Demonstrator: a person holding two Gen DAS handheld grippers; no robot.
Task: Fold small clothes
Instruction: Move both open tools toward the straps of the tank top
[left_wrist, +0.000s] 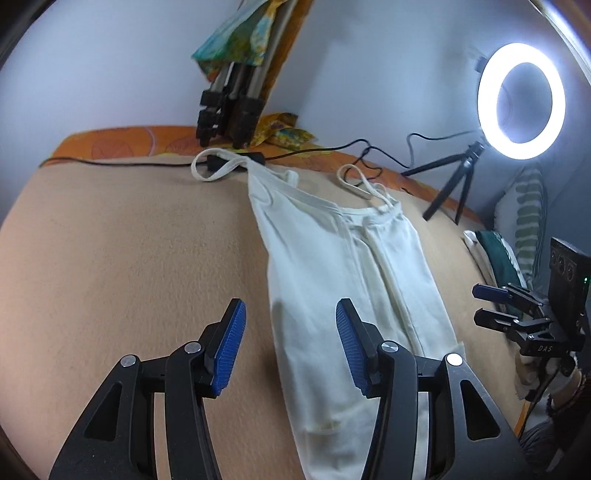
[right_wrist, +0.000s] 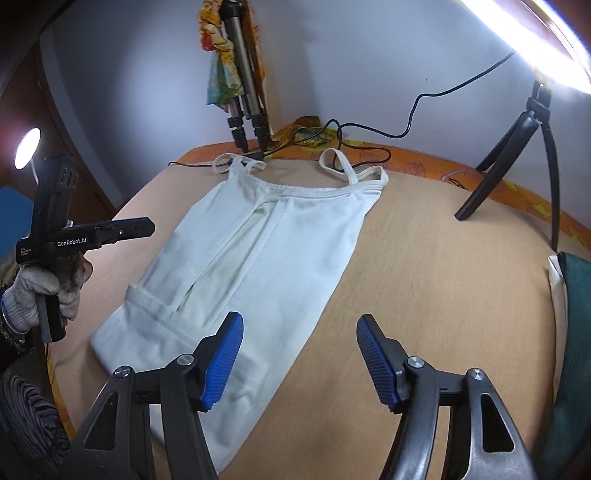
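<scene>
Side folds done, both grippers let go

My left gripper (left_wrist: 290, 347) and right gripper (right_wrist: 299, 360) hang released above the white top's (right_wrist: 258, 258) hem; next I'd grasp it and fold toward the straps

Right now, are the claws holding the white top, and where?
No. Both the left claw and right claw are open, gripping nothing. The white top lies flat on the bed.

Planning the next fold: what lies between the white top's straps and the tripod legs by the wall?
In the right wrist view, a black cable crosses between the white top and tripod legs.
</scene>
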